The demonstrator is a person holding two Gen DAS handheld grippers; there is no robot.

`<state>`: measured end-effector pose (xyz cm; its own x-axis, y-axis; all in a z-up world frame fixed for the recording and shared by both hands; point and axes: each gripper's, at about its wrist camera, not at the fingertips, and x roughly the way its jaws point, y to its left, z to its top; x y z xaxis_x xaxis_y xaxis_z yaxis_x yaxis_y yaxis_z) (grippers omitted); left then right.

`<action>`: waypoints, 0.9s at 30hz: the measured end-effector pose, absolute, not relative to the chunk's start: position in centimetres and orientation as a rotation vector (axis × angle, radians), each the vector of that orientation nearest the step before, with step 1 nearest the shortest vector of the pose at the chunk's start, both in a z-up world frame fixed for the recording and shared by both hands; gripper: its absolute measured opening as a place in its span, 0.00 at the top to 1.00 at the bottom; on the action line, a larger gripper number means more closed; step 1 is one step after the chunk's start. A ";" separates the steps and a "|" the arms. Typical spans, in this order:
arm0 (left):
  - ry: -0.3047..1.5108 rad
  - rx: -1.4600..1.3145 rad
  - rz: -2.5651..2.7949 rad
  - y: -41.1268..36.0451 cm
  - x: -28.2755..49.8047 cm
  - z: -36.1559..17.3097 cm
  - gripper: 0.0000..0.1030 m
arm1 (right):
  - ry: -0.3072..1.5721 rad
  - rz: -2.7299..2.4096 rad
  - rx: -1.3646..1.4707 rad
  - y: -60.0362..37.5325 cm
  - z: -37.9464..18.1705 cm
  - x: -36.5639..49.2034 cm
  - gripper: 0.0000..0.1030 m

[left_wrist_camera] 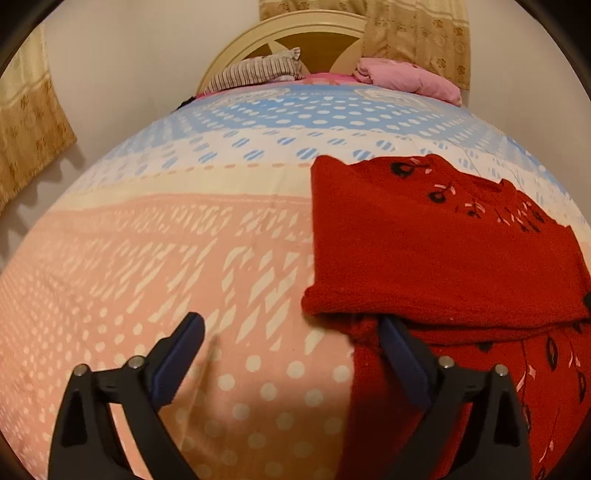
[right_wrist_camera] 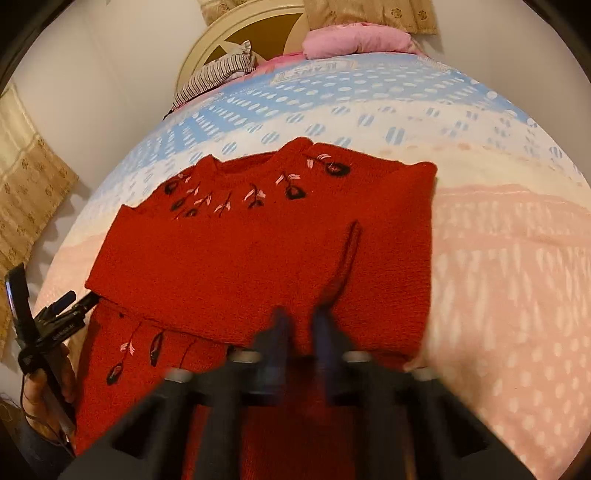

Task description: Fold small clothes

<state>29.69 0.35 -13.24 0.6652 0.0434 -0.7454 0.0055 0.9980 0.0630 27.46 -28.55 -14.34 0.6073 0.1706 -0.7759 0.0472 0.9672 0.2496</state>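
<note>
A red knit sweater with black and pink embroidery lies flat on the bed, its upper part folded over the lower. My left gripper stands wide open at the sweater's left edge. One finger is over the bedspread and the other over the red knit, with nothing pinched. It also shows at the left of the right wrist view as the left gripper, held by a hand. My right gripper is blurred and low on the sweater's middle. Its fingers are close together, and a raised ridge of red fabric runs up from them.
The bedspread is pink near me and blue with dots farther away. A striped pillow and a pink pillow lie by the cream headboard. Beige curtains hang at the left, beside a white wall.
</note>
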 end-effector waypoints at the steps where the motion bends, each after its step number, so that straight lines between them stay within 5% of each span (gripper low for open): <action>1: 0.844 0.049 0.017 0.5 29.6 -13.3 0.04 | 0.907 0.075 0.243 -28.3 -14.1 27.2 0.91; 8: 0.848 0.010 0.013 1.1 29.8 -13.4 0.01 | 0.784 0.004 0.173 -29.8 -10.8 25.0 0.93; 23: 0.856 -0.006 0.059 1.6 30.8 -13.6 0.00 | 0.857 -0.053 0.194 -31.8 -14.3 25.4 0.92; 27: 0.823 0.017 0.053 1.9 28.9 -13.0 0.00 | 0.834 -0.079 0.156 -31.9 -13.0 23.9 0.68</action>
